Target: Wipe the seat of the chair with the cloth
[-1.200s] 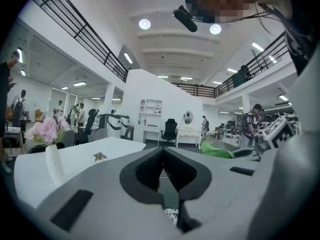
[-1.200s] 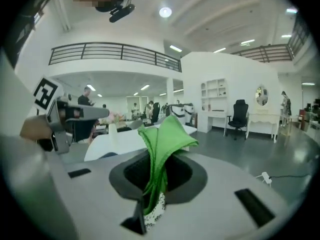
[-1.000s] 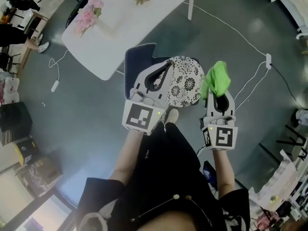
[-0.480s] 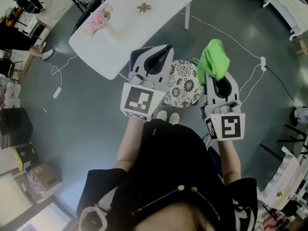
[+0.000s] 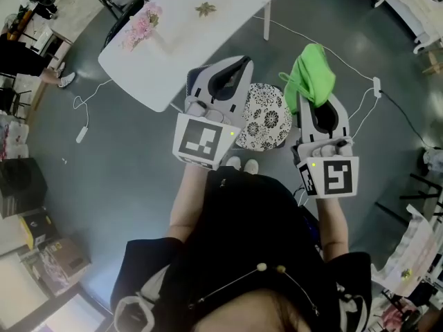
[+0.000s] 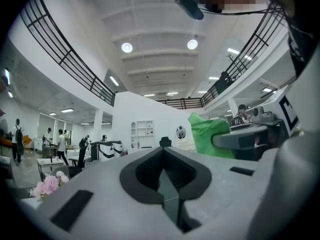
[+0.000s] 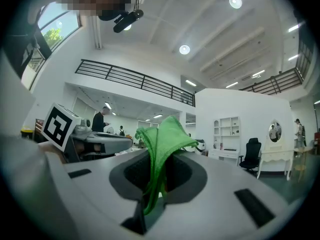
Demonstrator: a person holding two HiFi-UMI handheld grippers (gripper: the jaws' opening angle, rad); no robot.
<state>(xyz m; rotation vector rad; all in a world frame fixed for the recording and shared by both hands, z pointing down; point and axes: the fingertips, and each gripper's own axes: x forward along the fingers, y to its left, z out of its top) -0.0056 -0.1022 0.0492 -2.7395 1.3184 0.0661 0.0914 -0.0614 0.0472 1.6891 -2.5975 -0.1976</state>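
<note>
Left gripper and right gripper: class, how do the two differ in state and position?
The left gripper has its jaws together with nothing between them; the right gripper is clamped on a green cloth. In the head view the left gripper shows left of the patterned chair seat, the right gripper to its right. Both point forward, away from the person.

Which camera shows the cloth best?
The right gripper view: the cloth sits close up at its centre, pinched between the jaws of the right gripper. The head view shows it from above as a green bunch at that gripper's tip. The left gripper view catches only one side of it, off to the right.
</note>
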